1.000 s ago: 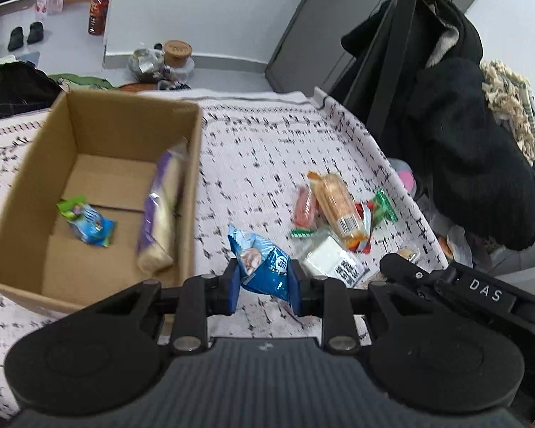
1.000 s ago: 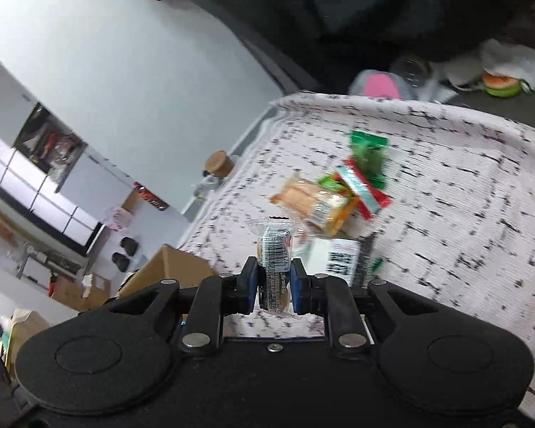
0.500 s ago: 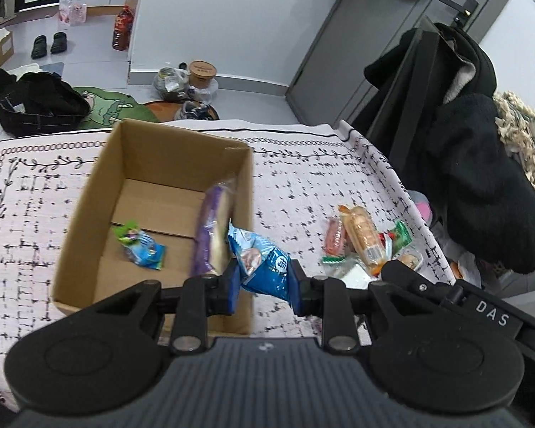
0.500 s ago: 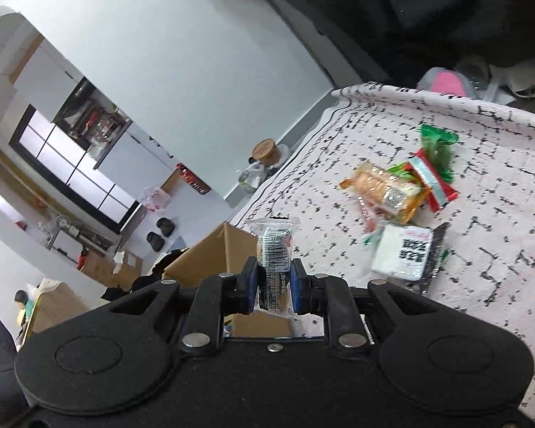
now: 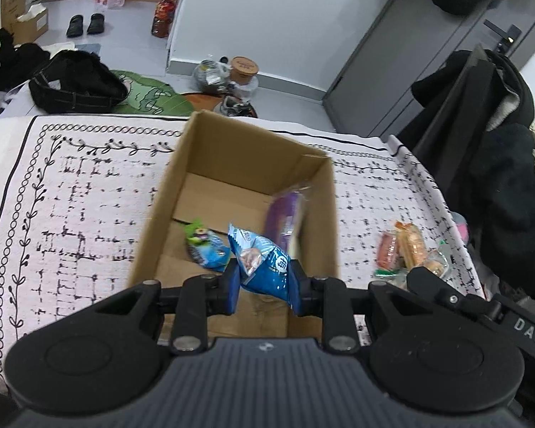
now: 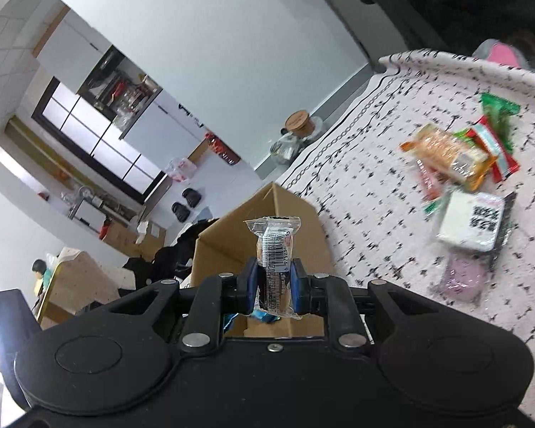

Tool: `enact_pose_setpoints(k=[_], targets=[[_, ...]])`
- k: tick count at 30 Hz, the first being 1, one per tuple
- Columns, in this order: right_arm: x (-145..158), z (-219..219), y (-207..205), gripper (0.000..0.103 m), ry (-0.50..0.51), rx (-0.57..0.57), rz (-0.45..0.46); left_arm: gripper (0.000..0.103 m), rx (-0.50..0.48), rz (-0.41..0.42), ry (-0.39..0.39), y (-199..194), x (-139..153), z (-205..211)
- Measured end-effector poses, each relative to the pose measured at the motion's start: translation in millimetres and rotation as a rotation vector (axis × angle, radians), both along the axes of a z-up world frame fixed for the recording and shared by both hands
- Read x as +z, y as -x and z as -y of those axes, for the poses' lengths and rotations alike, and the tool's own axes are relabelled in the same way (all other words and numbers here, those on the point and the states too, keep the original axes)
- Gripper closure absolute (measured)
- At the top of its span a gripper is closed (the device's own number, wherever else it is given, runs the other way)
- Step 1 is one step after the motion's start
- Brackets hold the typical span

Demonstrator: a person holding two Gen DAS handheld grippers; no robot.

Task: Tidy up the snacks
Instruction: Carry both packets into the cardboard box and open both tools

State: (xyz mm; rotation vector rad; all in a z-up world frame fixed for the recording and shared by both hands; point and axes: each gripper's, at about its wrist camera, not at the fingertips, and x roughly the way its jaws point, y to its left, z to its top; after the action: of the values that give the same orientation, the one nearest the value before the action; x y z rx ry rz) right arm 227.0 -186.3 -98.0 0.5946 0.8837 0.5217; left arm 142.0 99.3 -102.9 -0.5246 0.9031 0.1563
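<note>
My left gripper [image 5: 265, 285] is shut on a blue snack packet [image 5: 264, 262] and holds it over the near end of the open cardboard box [image 5: 326, 199]. Inside the box lie a purple packet [image 5: 285, 214] against the right wall and a small blue-green packet [image 5: 205, 244]. My right gripper [image 6: 273, 287] is shut on a clear-wrapped snack with a barcode [image 6: 274, 256], just right of the box [image 6: 296, 221]. Several loose snacks [image 6: 456, 157] lie on the cloth to the right; they also show in the left wrist view [image 5: 406, 246].
The box stands on a white patterned tablecloth [image 5: 71, 207]. A chair draped with black coats [image 5: 488, 164] stands at the table's right edge. A white barcode packet [image 6: 476, 223] and a purple one [image 6: 463, 278] lie near the right gripper.
Both grippers have moved left with their snacks. The left one went from beside the box to over its near end; the right one has come up to the box.
</note>
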Motion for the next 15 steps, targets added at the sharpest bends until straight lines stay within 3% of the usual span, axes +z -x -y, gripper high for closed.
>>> enact_pose_setpoints(k=[11, 14, 15], targets=[[3.4, -28.9, 3.6, 0.084, -0.004, 0.050, 0.030, 0.069, 0.035, -0.055, -0.008, -0.6, -13.1, -15.9], [2.0, -33.5, 2.9, 0.076, -0.006, 0.060, 0.028, 0.062, 0.030, -0.060, -0.012, 0.8, -13.5, -16.2], [1.8, -34.0, 2.8, 0.069, -0.004, 0.062, 0.024, 0.060, 0.030, -0.064, -0.013, 1.3, -13.7, -16.4]])
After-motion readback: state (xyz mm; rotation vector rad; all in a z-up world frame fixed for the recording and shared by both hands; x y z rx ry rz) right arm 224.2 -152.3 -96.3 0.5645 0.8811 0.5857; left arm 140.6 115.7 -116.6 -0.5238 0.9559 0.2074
